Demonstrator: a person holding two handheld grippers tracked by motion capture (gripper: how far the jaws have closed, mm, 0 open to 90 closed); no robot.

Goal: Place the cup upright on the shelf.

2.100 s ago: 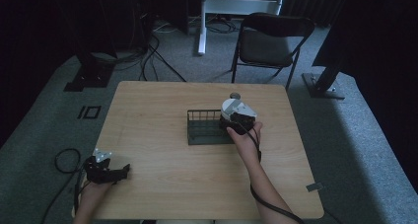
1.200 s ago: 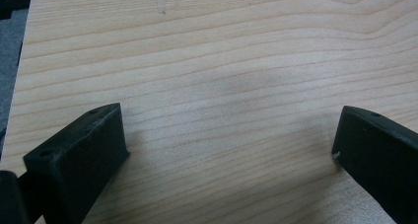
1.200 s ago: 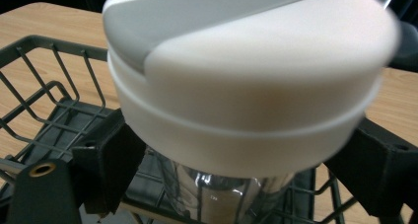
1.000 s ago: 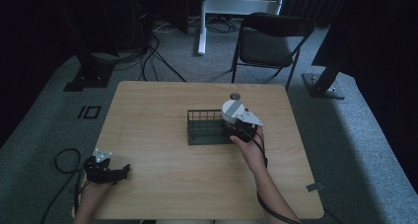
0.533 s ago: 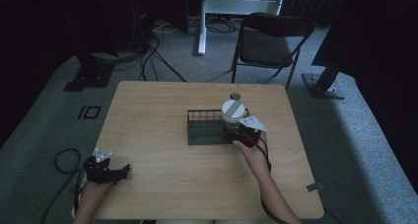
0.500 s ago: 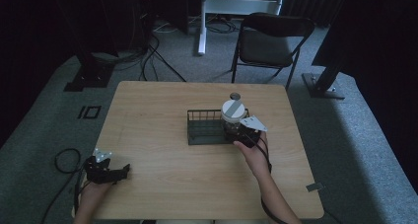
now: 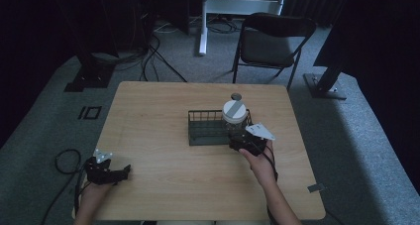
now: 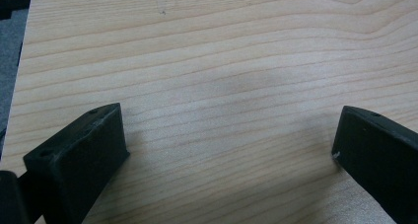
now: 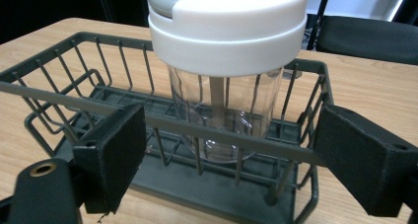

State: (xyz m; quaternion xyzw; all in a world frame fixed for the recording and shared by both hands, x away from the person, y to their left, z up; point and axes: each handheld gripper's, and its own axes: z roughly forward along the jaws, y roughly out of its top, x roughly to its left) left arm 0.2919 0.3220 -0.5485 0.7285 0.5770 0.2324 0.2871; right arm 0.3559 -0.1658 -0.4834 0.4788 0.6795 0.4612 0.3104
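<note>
Two grippers: both with jaws spread wide and holding nothing.
Right gripper (image 7: 243,141): at the near right side of the dark green wire basket (image 7: 203,134), jaws apart just outside its front rail (image 9: 207,130).
Jar: clear plastic jar with a white and grey lid (image 9: 226,81) stands upright inside the basket's right end (image 7: 234,114).
Left gripper (image 7: 113,173): low over the light wooden table (image 7: 158,111) at its near left corner, well apart from the basket; bare wood between its jaws (image 8: 231,135).

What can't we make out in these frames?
- Jar base: right gripper view, crossed by the basket front rail and wires.
- Small round thing behind the jar: high view, too small to identify.
- Left gripper body: high view, dark and small.
- Right gripper jaw bases: cut off by frame bottom.
</note>
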